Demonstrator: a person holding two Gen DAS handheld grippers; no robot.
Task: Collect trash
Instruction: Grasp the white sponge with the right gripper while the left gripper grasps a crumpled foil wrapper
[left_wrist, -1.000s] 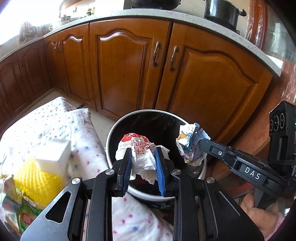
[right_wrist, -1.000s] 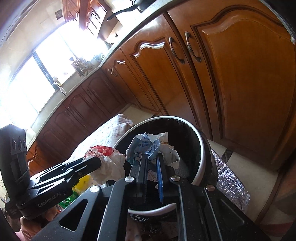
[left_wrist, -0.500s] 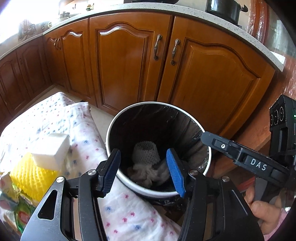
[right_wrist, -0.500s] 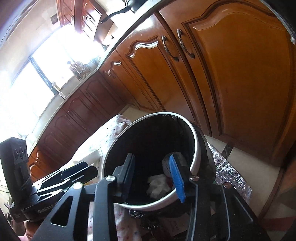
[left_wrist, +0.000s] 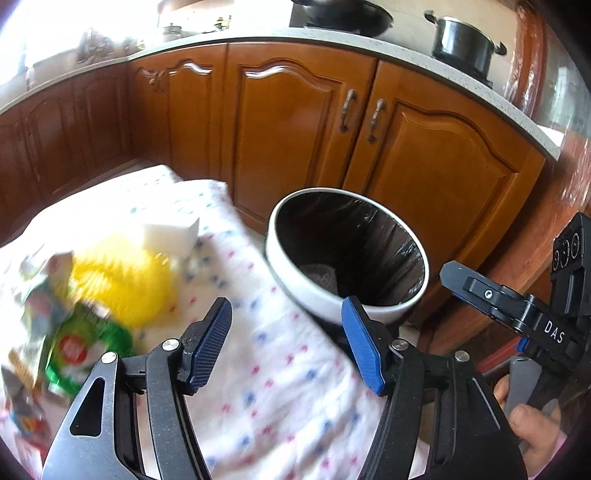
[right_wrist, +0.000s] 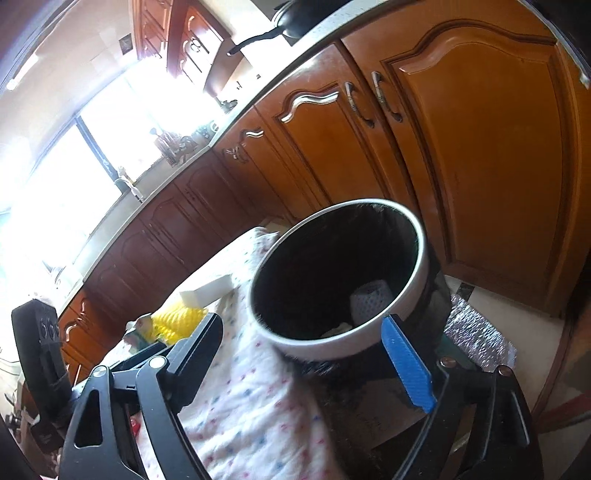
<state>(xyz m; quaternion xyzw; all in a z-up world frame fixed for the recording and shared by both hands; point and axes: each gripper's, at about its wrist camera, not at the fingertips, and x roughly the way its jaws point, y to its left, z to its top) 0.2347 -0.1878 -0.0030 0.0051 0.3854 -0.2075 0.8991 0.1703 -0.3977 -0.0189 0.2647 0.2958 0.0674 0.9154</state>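
Both claws are empty. The left claw (left_wrist: 286, 343) has just been spreading its blue pads apart and nothing sits between them; the right claw (right_wrist: 314, 358) has just been widening too and stands wide apart, also bare. Some trash is already in: inside the white bin (left_wrist: 295, 280) with its black liner, a pale mesh wad (right_wrist: 371, 297) and a scrap of crumpled paper lie at the bottom, seen in the right wrist view at about 4 o'clock within the bin's mouth.

More waits, judging from what lies on the flowered cloth (left_wrist: 280, 391) — at 9 o'clock from the bin in the left wrist view sit a yellow net (left_wrist: 122, 284), a white foam block (left_wrist: 170, 236) resting against its upper edge, and a blurred green wrapper (left_wrist: 85, 350) with other packets toward 8 o'clock. So the task looks partly done, with several pieces to fetch.

Readable writing is scarce: "DAS" in white on the right claw's black arm at 4 o'clock of the left wrist view. The green wrapper carries a red round mark, too smeared to read.
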